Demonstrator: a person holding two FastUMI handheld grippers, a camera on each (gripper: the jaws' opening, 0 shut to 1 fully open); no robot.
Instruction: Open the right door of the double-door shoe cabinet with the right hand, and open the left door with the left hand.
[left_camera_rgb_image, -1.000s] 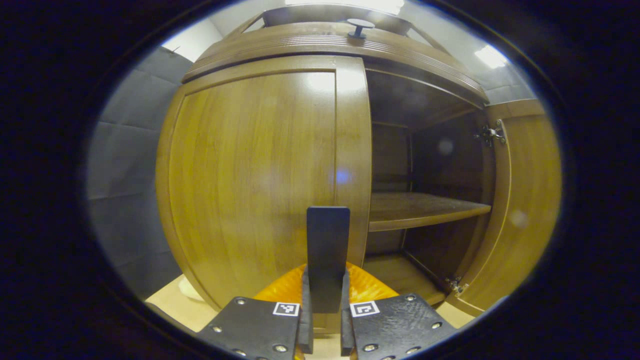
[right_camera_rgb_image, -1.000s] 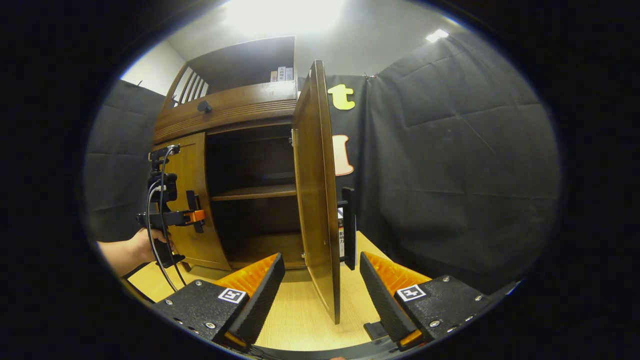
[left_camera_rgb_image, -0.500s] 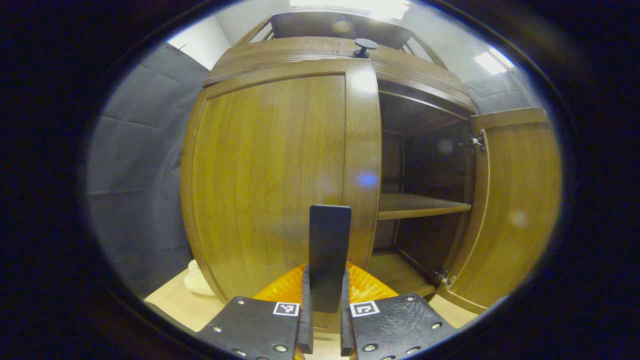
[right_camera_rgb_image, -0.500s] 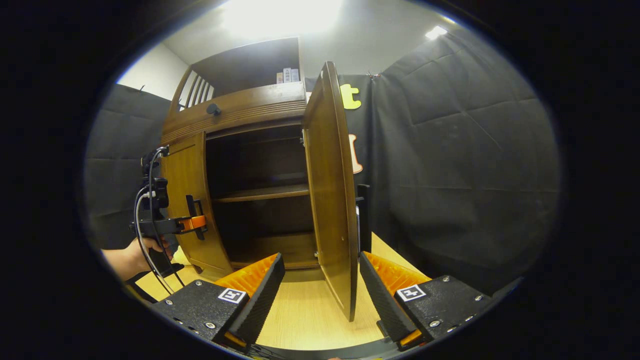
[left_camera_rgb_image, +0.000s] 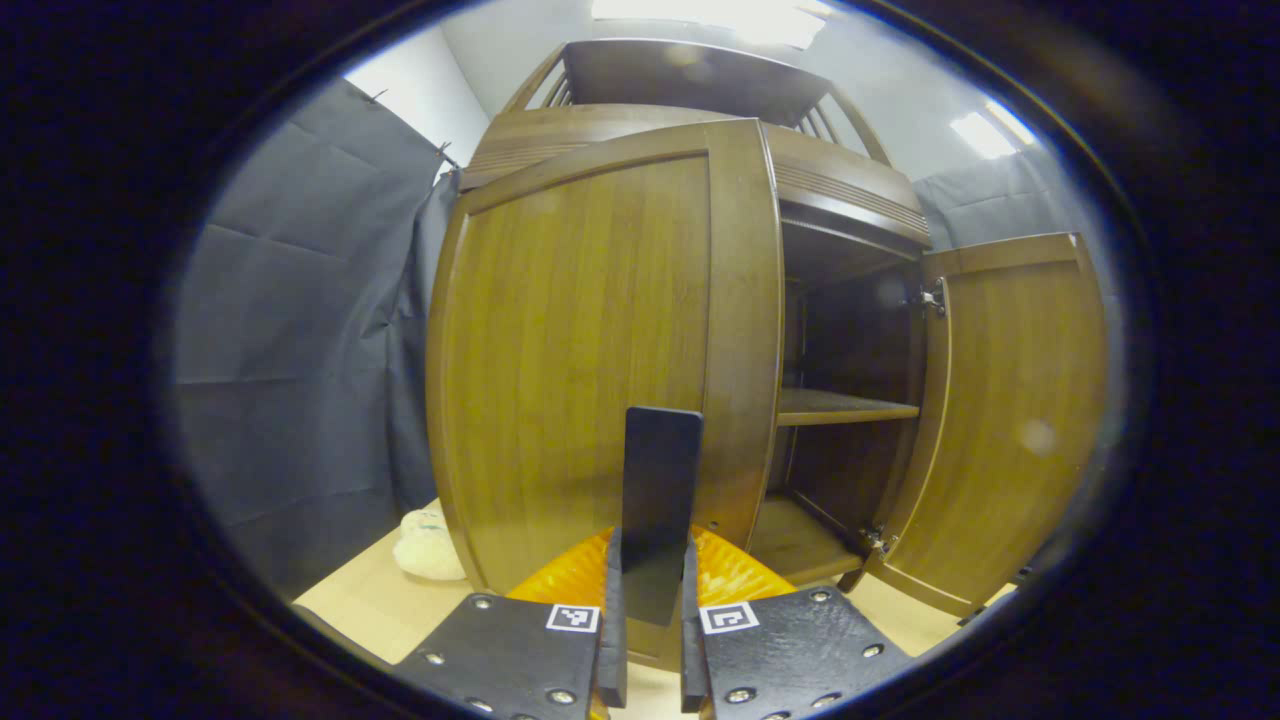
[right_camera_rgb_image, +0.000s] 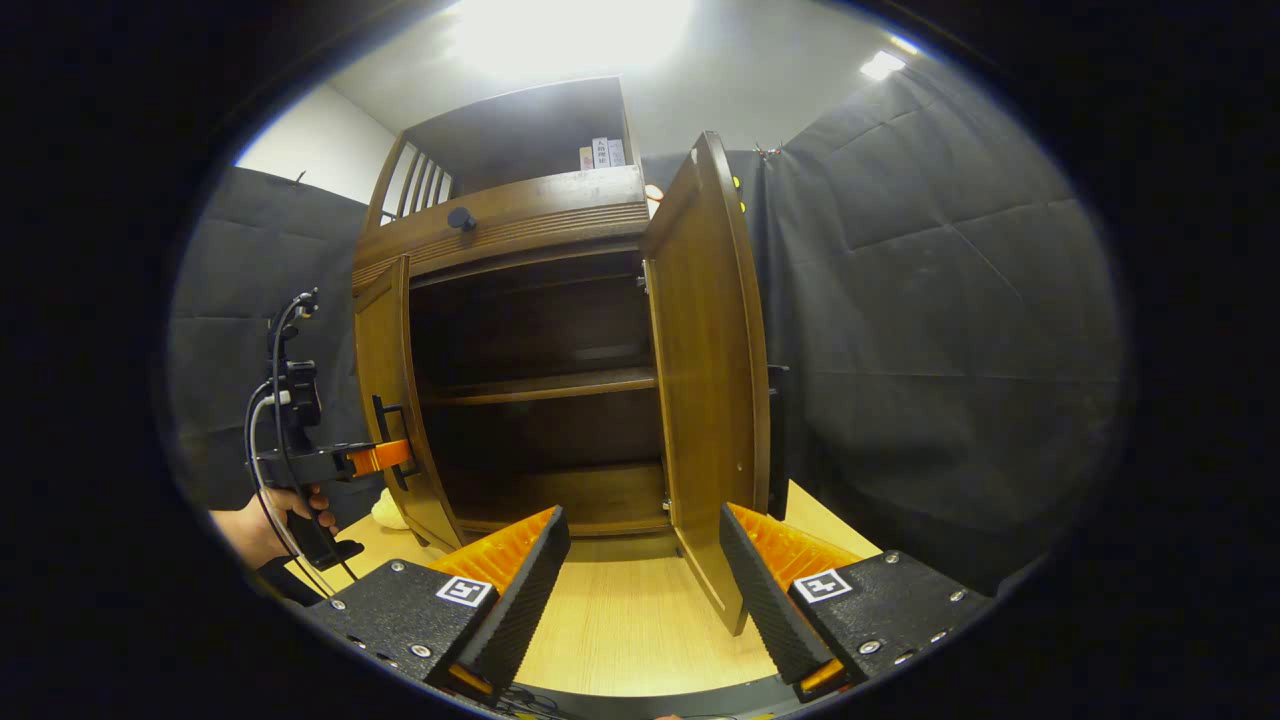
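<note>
Left gripper (left_camera_rgb_image: 646, 640), jaws clamped on the left door's handle (left_camera_rgb_image: 657, 505), has begun swinging the left door (left_camera_rgb_image: 590, 340) off the shoe cabinet (right_camera_rgb_image: 520, 225), while the right gripper (right_camera_rgb_image: 640, 570), jaws apart, stands beside the wider-swung right door (right_camera_rgb_image: 705, 370).

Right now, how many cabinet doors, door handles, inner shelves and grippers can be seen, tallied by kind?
Cabinet doors: 2, the left door and the right door
Door handles: 2
Inner shelves: 1
Grippers: 2
Total: 7
</note>
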